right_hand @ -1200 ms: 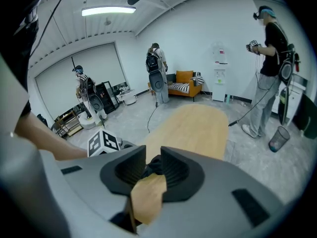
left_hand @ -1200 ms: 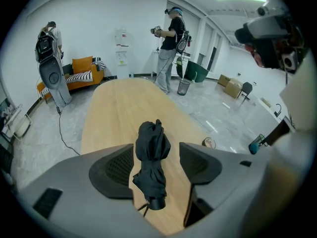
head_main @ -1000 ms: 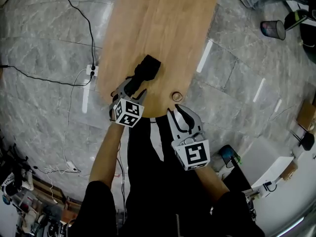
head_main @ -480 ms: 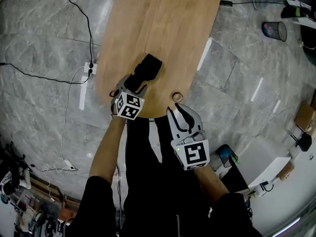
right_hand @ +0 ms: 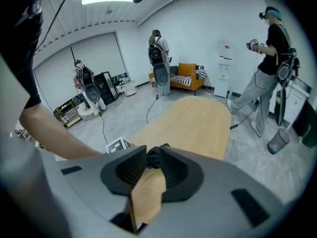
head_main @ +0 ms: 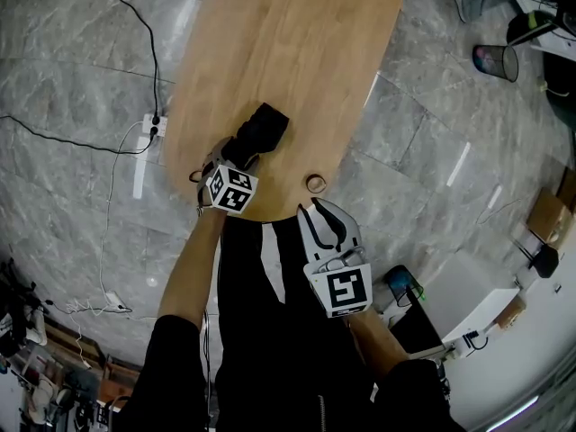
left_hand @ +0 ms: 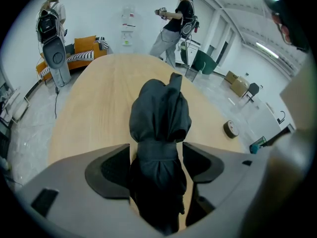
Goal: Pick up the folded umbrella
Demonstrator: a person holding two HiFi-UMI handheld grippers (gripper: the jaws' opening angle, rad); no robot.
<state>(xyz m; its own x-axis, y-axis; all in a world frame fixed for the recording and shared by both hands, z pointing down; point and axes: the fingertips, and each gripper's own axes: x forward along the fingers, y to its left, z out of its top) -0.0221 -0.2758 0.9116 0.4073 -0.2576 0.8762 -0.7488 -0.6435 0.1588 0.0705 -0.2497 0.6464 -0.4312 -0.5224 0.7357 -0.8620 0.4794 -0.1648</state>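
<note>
The folded black umbrella (head_main: 263, 128) lies on the oval wooden table (head_main: 288, 43), near its front end. My left gripper (head_main: 238, 154) points steeply down over the umbrella's near end, jaws spread wide. In the left gripper view the umbrella (left_hand: 159, 118) runs between the two jaws of the left gripper (left_hand: 157, 148), and I see no pad pressing on it. My right gripper (head_main: 317, 207) hangs just off the table's front edge, apart from the umbrella. Its jaws are closing to a narrow gap with nothing between them; in its own view the right gripper (right_hand: 153, 150) looks along the table.
A roll of tape (head_main: 316, 184) sits on the table's front edge, between the two grippers. A power strip with black cables (head_main: 148, 126) lies on the floor to the left, a waste bin (head_main: 497, 61) at the far right. People stand beyond the table's far end (left_hand: 178, 19).
My left gripper has sunk onto the umbrella, so its jaws now straddle the near end. The right gripper has stayed by the table's front edge.
</note>
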